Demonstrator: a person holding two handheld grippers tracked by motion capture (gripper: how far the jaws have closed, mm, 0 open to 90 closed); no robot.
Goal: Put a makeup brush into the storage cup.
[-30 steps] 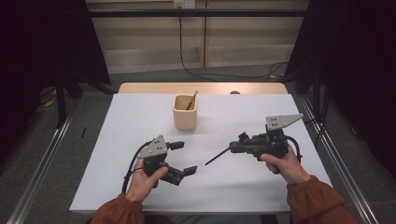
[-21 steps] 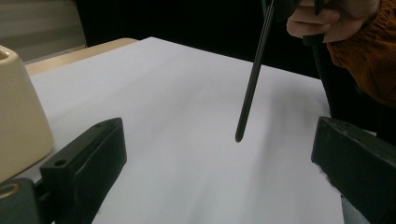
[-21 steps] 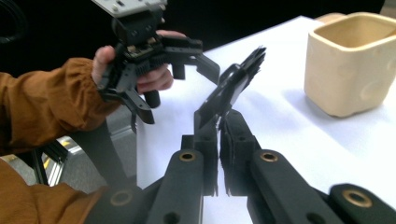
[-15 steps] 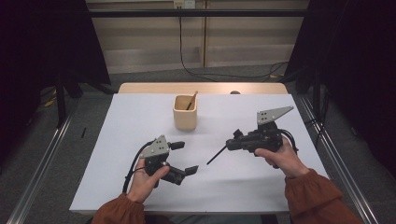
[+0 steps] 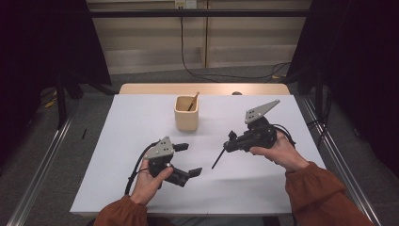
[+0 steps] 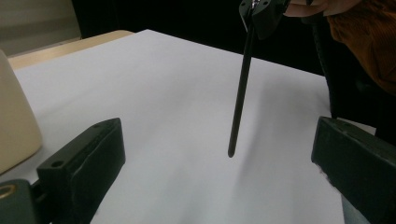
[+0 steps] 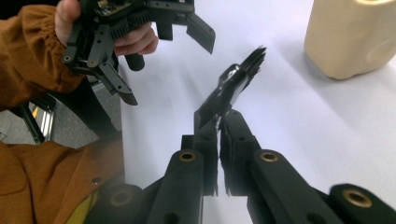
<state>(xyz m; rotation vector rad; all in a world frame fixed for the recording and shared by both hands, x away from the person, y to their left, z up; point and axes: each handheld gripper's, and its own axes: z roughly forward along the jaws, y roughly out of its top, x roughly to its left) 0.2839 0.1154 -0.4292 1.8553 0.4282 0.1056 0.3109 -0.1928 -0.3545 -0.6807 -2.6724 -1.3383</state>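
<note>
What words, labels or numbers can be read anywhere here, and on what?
None can be read. The beige cup, the white table cover, the left gripper, the right gripper and the thin black stick it holds carry no legible print. The small plate on the far wall is too small and blurred to tell.

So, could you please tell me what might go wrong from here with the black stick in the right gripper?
1. The right gripper pinches the black stick only at its top end, so the long free length might swing or slip out.
2. The stick hangs tilted, so it may catch the rim of the beige cup, which already holds a wooden stick, and could tip it.
</note>
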